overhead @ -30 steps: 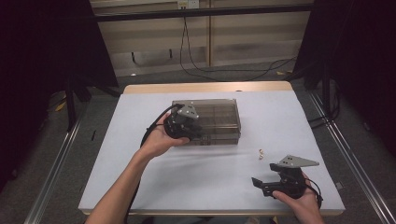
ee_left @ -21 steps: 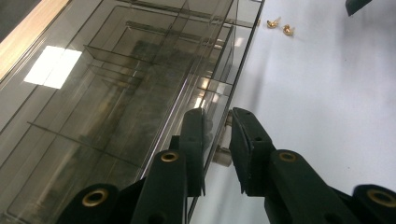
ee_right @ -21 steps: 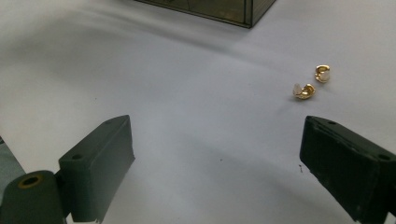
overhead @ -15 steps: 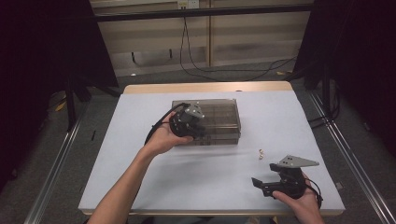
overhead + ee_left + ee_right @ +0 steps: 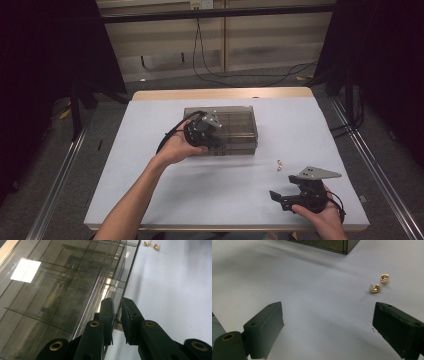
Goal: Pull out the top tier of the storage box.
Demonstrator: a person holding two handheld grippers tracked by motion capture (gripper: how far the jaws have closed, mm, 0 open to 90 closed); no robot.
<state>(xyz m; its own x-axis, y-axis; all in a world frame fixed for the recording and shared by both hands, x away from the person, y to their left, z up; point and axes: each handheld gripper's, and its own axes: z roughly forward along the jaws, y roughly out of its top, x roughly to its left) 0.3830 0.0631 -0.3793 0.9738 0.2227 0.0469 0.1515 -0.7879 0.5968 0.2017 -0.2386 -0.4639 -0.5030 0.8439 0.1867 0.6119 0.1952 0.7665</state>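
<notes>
Table (image 5: 150, 200), white top, carries it all. The clear smoky organizer box (image 5: 235, 125) sits mid-table w/ its lid down; two small gold earrings (image 5: 280, 163) lie on the bare top just off its near right corner, apart from the box.

Your left gripper (image 5: 212, 137) is at the box's near front edge. The left gripper view has the jaws narrowed onto a small tab (image 5: 117, 323) on the lid's rim; they've just been closing, tab between them. Prob. that's the latch, so you look set to lift the lid and open a compartment for the earrings.

Your right gripper (image 5: 280, 196) waits low near the table's near right edge, jaws wide, nothing in them, earrings (image 5: 379, 284) just ahead.

Hard to tell: whether the pads fully press the tab; box contents lost in glare.
</notes>
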